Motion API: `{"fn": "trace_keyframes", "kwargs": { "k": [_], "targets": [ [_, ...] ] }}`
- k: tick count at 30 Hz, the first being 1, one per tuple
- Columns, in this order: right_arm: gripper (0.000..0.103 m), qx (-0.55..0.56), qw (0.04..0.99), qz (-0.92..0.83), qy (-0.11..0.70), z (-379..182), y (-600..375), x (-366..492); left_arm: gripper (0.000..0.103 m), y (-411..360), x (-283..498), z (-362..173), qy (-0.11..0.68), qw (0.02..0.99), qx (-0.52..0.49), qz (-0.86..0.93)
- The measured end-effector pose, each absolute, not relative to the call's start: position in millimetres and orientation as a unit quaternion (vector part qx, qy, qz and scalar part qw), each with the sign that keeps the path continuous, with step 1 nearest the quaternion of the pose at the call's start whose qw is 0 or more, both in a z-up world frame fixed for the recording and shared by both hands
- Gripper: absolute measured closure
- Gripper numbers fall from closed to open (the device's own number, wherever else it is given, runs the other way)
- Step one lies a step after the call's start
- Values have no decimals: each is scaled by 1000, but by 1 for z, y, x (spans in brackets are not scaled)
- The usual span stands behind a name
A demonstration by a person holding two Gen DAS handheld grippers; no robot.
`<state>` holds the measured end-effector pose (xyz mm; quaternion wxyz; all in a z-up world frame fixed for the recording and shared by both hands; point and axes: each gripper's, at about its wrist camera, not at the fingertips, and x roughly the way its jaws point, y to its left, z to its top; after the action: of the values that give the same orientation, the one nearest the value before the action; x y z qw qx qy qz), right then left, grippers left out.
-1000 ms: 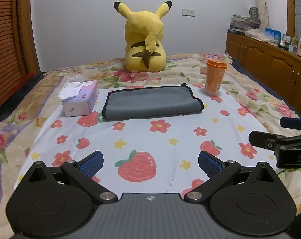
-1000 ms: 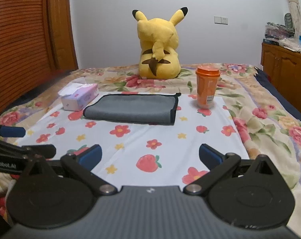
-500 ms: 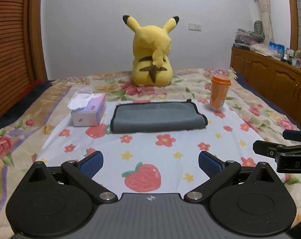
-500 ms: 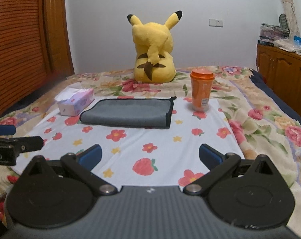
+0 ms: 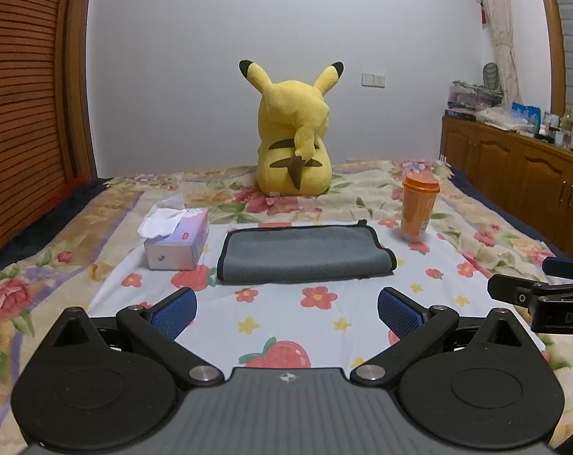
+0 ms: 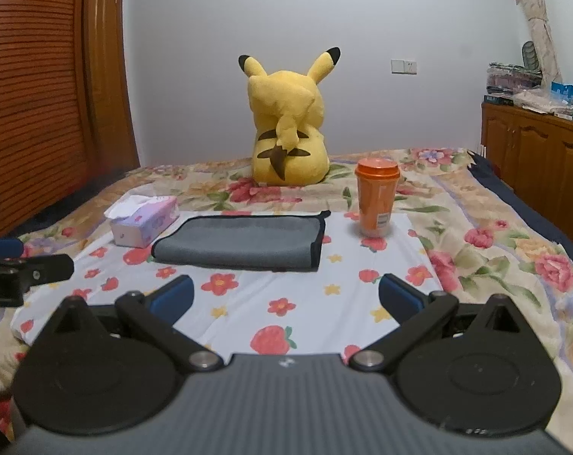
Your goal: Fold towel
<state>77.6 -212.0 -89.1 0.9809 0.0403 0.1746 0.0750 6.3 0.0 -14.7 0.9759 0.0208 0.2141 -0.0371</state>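
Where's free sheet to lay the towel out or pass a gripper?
Free: the strawberry-print sheet between the grey towel and both open grippers. Crowded: the back row, with the tissue box left of the towel, orange cup right, Pikachu plush behind.

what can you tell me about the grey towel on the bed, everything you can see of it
The grey towel is soft-looking cloth with a dark binding along its edges and a small loop at its far right corner. It lies flat, already folded into a wide rectangle, on the white flower-and-strawberry sheet, between the tissue box and the orange cup, touching neither. Neither tongs touch it.
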Motion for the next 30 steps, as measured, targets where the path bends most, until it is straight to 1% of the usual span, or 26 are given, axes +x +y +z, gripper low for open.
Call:
{"fn": "trace_keyframes", "kwargs": {
  "k": [20,30],
  "targets": [
    [0,43,988,64,133,-82,-218,70,0,3,-2,-5,175,984,23,-31],
    [0,43,989,59,126,-81,-221,68,0,4,-4,-4,172,984,27,-30]
  ]
}}
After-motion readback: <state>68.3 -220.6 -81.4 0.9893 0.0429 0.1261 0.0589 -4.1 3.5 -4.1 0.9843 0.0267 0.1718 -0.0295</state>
